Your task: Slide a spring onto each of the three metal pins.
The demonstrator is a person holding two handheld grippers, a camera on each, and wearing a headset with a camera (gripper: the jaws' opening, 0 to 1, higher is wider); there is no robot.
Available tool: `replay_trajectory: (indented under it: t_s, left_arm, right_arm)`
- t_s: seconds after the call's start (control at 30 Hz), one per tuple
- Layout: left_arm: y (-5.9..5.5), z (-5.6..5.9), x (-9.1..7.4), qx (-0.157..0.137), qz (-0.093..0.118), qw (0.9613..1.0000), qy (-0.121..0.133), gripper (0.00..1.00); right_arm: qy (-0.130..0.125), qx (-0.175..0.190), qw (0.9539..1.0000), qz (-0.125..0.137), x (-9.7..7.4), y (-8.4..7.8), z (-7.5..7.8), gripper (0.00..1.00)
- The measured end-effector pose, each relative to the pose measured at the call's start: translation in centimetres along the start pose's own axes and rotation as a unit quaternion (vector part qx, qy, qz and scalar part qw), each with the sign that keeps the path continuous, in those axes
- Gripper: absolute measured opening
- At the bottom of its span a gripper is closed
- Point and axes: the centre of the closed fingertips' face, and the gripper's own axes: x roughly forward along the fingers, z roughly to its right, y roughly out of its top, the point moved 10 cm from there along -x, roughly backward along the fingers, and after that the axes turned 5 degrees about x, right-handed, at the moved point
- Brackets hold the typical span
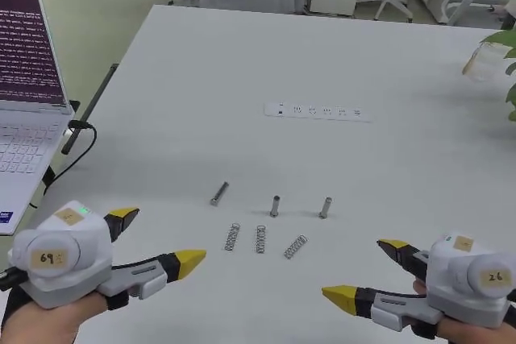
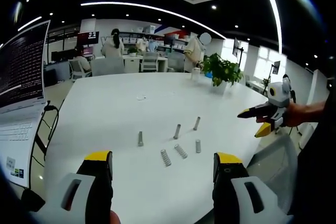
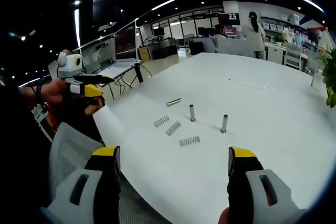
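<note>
Three metal pins stand apart on the white table (image 1: 242, 62): one pin (image 1: 219, 192) lies on its side at the left, a second pin (image 1: 275, 205) and a third pin (image 1: 325, 207) stand upright. Just in front lie three loose springs: left spring (image 1: 232, 236), middle spring (image 1: 260, 238), right spring (image 1: 296, 246). My left gripper (image 1: 157, 238) is open at the near left, short of the springs, holding nothing. My right gripper (image 1: 365, 269) is open at the near right, likewise with nothing in it. The left gripper view has the springs (image 2: 180, 150) beyond its open jaws; the right gripper view has the pins (image 3: 192, 113) ahead.
An open laptop (image 1: 28, 94) sits at the table's left edge with a black cable (image 1: 81, 130) beside it. A flush power strip (image 1: 318, 110) lies farther back at the middle. A plant (image 1: 504, 62) stands at the far right. Office chairs stand behind the table.
</note>
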Motion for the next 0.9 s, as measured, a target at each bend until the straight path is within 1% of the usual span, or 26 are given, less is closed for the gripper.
replay_trajectory:
  t_s: [0.3, 0.5, 0.67, 0.9]
  left_arm:
    - [0.1, -0.2, 0.2, 0.001, 0.000, 1.0000, -0.001, 0.75]
    - [0.2, -0.5, 0.7, 0.002, 0.000, 1.0000, -0.003, 0.73]
    - [0.5, -0.5, 1.1, 0.003, 0.002, 1.0000, -0.005, 0.73]
    - [0.3, -0.6, 1.8, 0.001, -0.002, 1.0000, -0.008, 0.72]
  right_arm:
    - [-0.004, 0.002, 1.0000, 0.001, -0.1, 0.0, 0.1, 0.83]
    - [-0.006, 0.003, 1.0000, 0.001, -0.1, -0.1, 0.0, 0.83]
    - [-0.007, 0.005, 1.0000, 0.000, 0.0, -0.1, -0.1, 0.82]
    - [-0.008, 0.005, 1.0000, 0.003, -0.1, 0.2, 0.0, 0.81]
